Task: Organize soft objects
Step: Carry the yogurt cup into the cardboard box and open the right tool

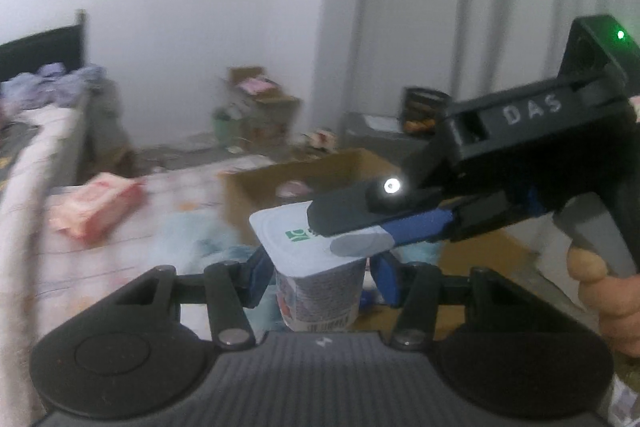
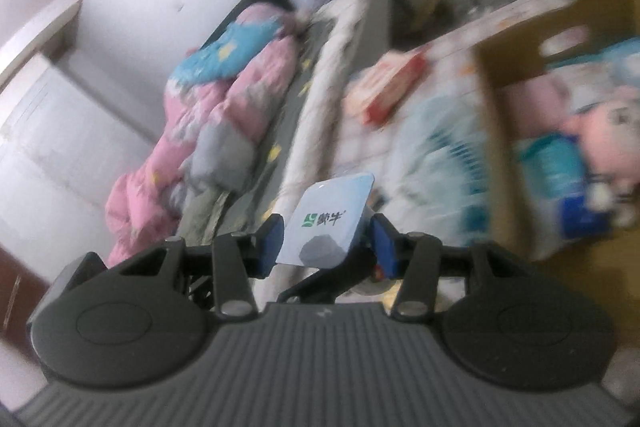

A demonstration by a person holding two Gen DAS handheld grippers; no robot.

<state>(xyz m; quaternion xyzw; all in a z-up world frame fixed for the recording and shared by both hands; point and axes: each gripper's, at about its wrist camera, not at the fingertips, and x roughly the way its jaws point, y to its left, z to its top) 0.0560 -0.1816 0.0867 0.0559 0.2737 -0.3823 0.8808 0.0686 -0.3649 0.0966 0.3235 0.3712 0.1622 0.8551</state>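
Nearest in the left wrist view, the left gripper (image 1: pixel 322 281) had its blue fingers (image 1: pixel 260 277) closed on the sides of a yogurt cup (image 1: pixel 320 291), which stood upright between them with its pale foil lid (image 1: pixel 288 227) facing up. The right gripper (image 1: pixel 352 235) reached in from the right, held by a hand (image 1: pixel 600 291), and the tips of its fingers lay across the right part of that lid; whether they pinched the rim or only rested over it could not be told there. In the right wrist view the same cup (image 2: pixel 326 227) sat between the right gripper's (image 2: pixel 328 241) blue pads (image 2: pixel 272 243), the lid with its green logo turned toward the camera, and the jaws looked closed against the lid's edges. Just beyond the cup a cardboard box (image 1: pixel 320 171) stood open on the floor, and the right wrist view showed plush toys (image 2: pixel 592 131) lying inside it (image 2: pixel 496 75). Left of the box, a pink packet (image 1: pixel 96 205) lay on a pale patterned sheet (image 1: pixel 168 195). Farther left ran a bed (image 2: pixel 312 99) with a pink and blue quilt (image 2: pixel 208 99) heaped on it. Against the far white wall (image 1: pixel 200 7) stood another carton (image 1: pixel 260 107), blurred.
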